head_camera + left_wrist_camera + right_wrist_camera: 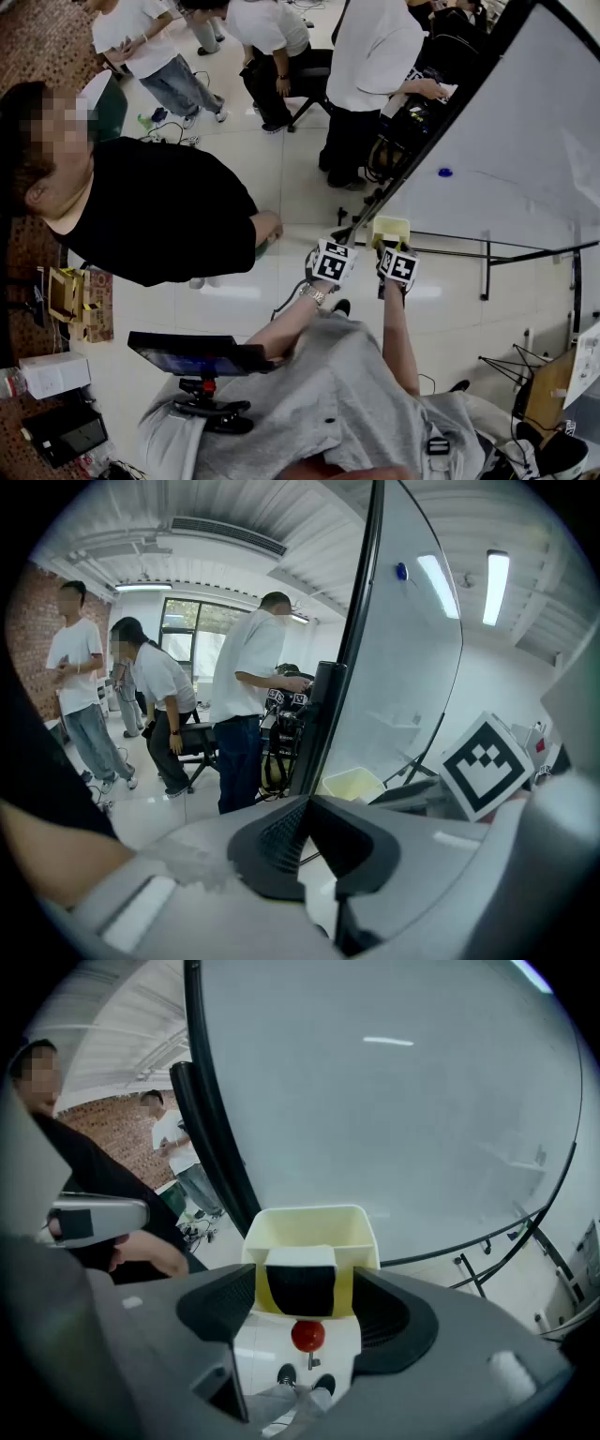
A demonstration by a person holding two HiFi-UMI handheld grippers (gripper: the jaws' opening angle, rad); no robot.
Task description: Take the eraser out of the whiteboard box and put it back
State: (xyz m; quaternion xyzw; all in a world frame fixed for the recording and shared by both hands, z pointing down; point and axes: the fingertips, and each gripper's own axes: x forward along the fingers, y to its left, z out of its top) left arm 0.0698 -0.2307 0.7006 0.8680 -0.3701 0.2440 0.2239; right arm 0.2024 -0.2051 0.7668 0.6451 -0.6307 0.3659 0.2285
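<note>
A pale yellow box (309, 1232) hangs at the lower edge of the whiteboard (394, 1101); in the head view the box (390, 229) sits just beyond both grippers. The eraser (300, 1283), black with a white top, stands upright inside it. My right gripper (305, 1297) is open, its jaws spread to either side of the box front with yellow showing between each pad and the eraser. In the head view the right gripper (397, 266) is right below the box. My left gripper (309, 806) is shut on nothing and hangs left of the box (353, 785), beside the right one.
A small red knob (308, 1335) sits just under the box. A blue magnet (444, 172) sticks to the board. The board's stand legs (487, 258) cross the floor. A person in black (150, 211) is at the left; others stand by a chair (309, 89) behind.
</note>
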